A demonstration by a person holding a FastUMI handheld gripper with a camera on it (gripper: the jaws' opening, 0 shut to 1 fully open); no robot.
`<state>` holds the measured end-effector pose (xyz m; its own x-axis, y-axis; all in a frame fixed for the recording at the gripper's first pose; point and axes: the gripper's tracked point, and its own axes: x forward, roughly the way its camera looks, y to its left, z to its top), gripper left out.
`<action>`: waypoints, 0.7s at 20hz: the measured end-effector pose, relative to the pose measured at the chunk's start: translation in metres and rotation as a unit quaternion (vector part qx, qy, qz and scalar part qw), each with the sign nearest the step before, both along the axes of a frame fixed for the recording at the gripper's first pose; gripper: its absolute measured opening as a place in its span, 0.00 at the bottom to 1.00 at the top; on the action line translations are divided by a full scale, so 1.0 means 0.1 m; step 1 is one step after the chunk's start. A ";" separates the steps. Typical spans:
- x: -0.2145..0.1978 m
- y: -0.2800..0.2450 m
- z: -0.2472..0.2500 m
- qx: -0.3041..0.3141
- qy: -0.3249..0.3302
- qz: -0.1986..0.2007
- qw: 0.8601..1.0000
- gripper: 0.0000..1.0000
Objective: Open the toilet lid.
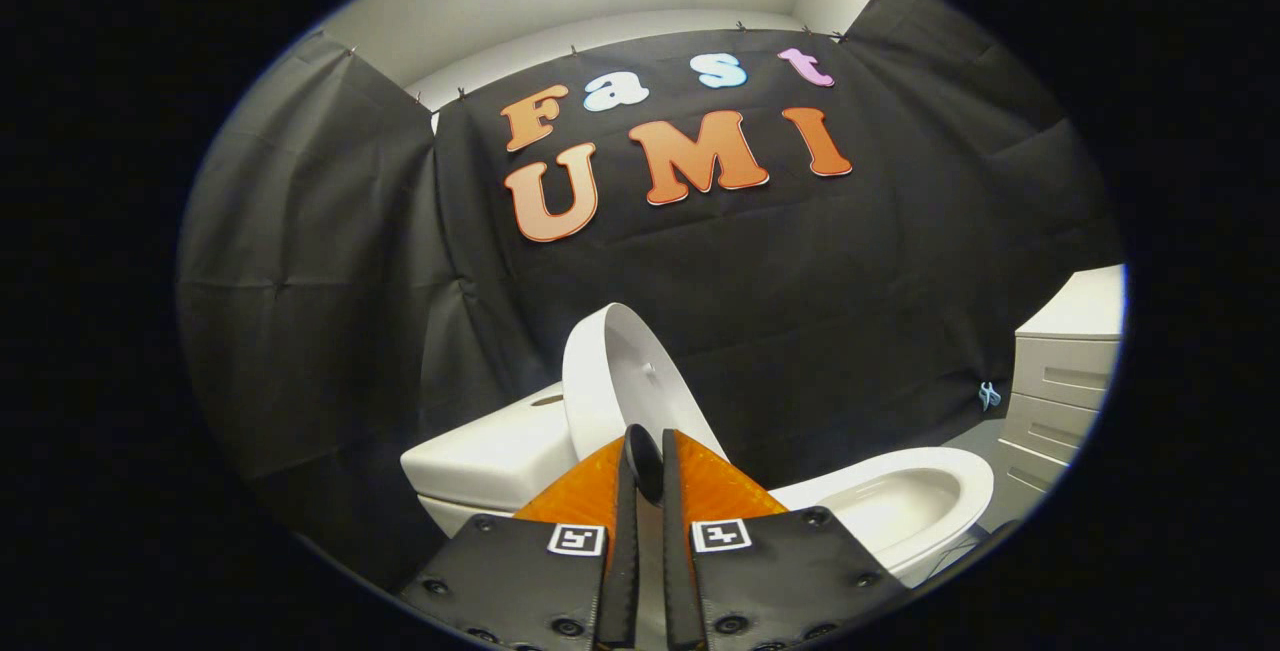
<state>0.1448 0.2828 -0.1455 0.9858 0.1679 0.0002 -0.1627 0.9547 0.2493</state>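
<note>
- Gripper view: the gripper (643, 456) has its two orange fingers (590, 486) close together, with just a thin gap between them.
- A small dark, round thing (643, 461) sits in that gap at the tips. I cannot tell what it is, or if both fingers press on it, so I cannot say whether the gripper is holding anything.
- Just ahead of the tips is the toilet lid (625, 376). It is white and oval. It stands up almost straight, with its long way going up and down.
- The lid leans back a little toward the white tank (490, 456), which is behind it and to the left of the fingers.
- The bottom edge of the lid is hidden behind the fingers, so I cannot tell if the tips touch it.
- The toilet bowl (900, 506) lies open to the right of the fingers, lower than the lid. Its rim is bare.
- I think the job is almost done, because the lid is already up and off the bowl.
- If the lid needs one more push, the push should go forward and a bit left, toward the tank.
- A white drawer cabinet (1065, 371) stands well apart, past the bowl on the right.
</note>
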 end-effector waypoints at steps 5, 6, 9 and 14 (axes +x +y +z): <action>-0.03 -0.03 0.08 -0.012 -0.013 -0.001 1.000 0.28; -0.03 -0.06 0.12 -0.012 -0.017 -0.001 1.000 0.34; 0.01 -0.13 0.13 -0.005 -0.013 -0.001 1.000 0.62; 0.01 -0.24 0.20 -0.006 -0.010 -0.006 1.000 0.97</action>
<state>0.1458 0.2583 -0.1251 0.9876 0.1557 0.0187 -0.1557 0.9595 0.2350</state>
